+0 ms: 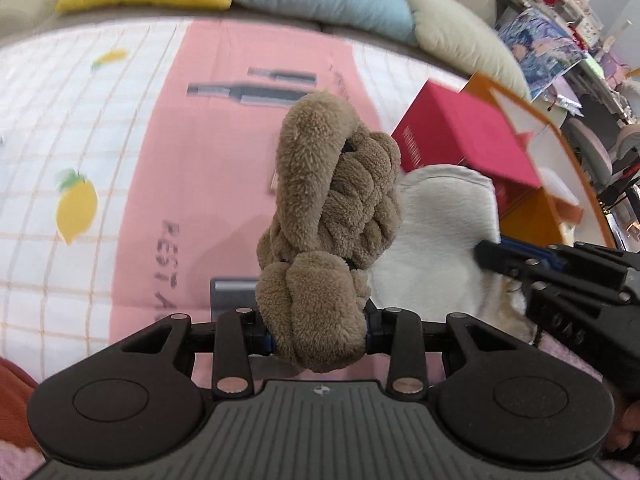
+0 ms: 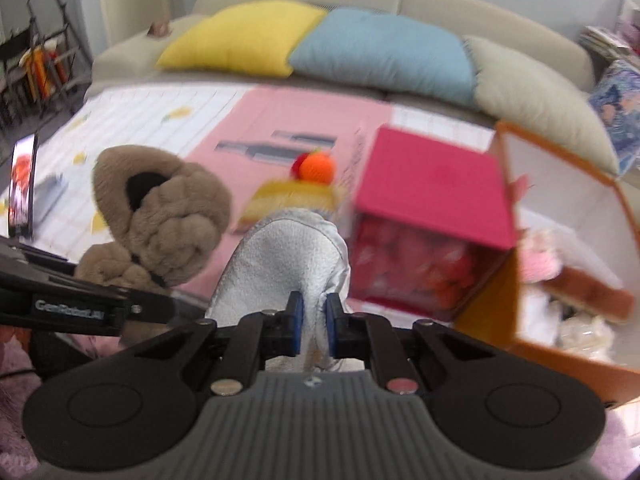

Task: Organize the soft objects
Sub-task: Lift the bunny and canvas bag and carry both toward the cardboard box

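Both tongs loaded, both items off the surface.

Left tongs [image 1: 319, 338]: jaws part-way open, pads pressed into the lower lobe of a brown plush slipper [image 1: 328, 216]. Its long axis runs away from us, toe high and forward, heel at the pads.

Right tongs [image 2: 313, 322]: jaws nearly together, blue pads pinching a thin fold at the heel end of a silver-white slipper [image 2: 288, 256]. It also points forward and up, along the fingers. From the left wrist view we see the right tongs entering from the right edge, with the pale slipper just beside the brown one; we cannot tell whether the two touch.

The relation that matters, in our judgement: the orange box [image 2: 568, 216] stands open ahead and to the right, already holding soft things, with a red box [image 2: 432, 184] between it and the slippers. The right hand is the nearer one. We read the next move as a carry rightward over the red box; the pale slipper's thin pinch looks the less secure hold.

A plush cake toy [image 2: 296, 192] lies on the pink mat [image 1: 168, 168] beyond.
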Action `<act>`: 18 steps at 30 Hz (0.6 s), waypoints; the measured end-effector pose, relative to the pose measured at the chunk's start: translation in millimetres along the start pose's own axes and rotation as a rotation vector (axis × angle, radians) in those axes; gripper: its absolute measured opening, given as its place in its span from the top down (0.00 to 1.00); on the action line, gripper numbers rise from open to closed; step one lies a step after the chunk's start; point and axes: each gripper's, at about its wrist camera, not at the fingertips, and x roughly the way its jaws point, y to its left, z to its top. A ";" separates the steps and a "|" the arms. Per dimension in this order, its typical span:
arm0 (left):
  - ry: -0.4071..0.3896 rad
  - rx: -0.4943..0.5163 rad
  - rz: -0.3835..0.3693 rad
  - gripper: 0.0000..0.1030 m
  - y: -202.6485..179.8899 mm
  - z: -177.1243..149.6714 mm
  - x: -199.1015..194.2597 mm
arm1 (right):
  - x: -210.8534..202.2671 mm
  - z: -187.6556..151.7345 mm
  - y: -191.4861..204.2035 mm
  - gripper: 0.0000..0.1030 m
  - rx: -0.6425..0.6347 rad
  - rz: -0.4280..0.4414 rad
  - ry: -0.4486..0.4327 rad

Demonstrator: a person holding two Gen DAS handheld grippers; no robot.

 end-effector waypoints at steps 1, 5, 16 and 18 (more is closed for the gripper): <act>-0.013 0.010 -0.002 0.60 -4.4 3.6 -5.6 | -6.7 2.5 -4.7 0.91 0.008 -0.011 -0.014; -0.048 0.040 -0.053 0.60 -25.4 20.6 -22.7 | -30.3 11.5 -28.3 0.91 0.073 -0.044 -0.057; -0.126 0.303 -0.199 0.60 -123.5 83.5 -26.8 | -77.6 43.0 -110.5 0.90 0.203 -0.200 -0.194; -0.133 0.344 -0.219 0.60 -143.6 98.6 -20.3 | -78.8 48.9 -127.4 0.90 0.214 -0.242 -0.213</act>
